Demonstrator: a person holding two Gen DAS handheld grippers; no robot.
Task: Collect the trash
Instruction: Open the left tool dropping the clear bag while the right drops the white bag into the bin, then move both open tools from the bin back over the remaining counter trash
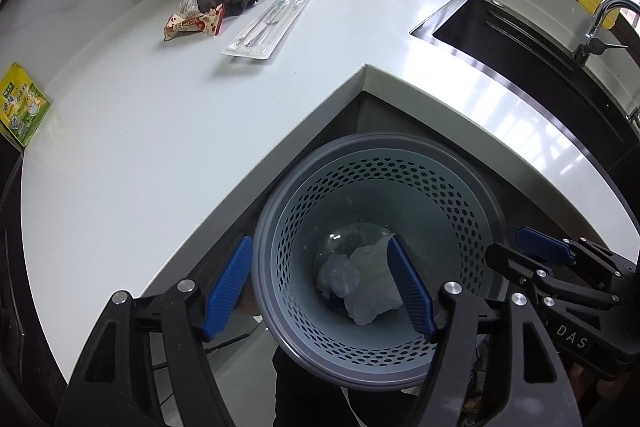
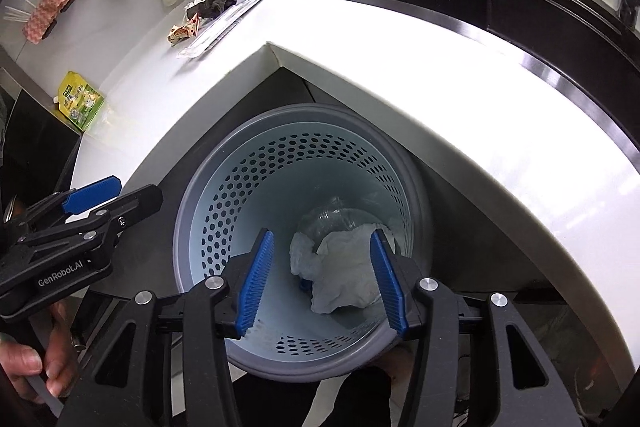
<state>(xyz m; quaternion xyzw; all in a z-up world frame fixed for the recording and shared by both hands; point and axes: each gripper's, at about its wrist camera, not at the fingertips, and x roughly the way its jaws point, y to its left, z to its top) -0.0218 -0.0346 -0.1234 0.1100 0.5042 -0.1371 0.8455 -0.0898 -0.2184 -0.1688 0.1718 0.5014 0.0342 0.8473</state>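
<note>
both hand-held grippers hang apart and empty over one perforated bin (image 1: 472,203): left hand-held gripper (image 1: 320,291), right hand-held gripper (image 2: 322,281). inside lie one crumpled white tissue (image 2: 344,275) and perhaps one clear bottle (image 2: 332,217). one red snack wrapper (image 1: 194,25) and one clear blister pack (image 1: 268,23) lie on the table (image 1: 160,131).

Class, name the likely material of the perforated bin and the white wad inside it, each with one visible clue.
Bin: probably matte moulded plastic, given its uniform punched holes and smooth grey rim. White wad: likely tissue or paper, soft and crumpled, without shine.
</note>
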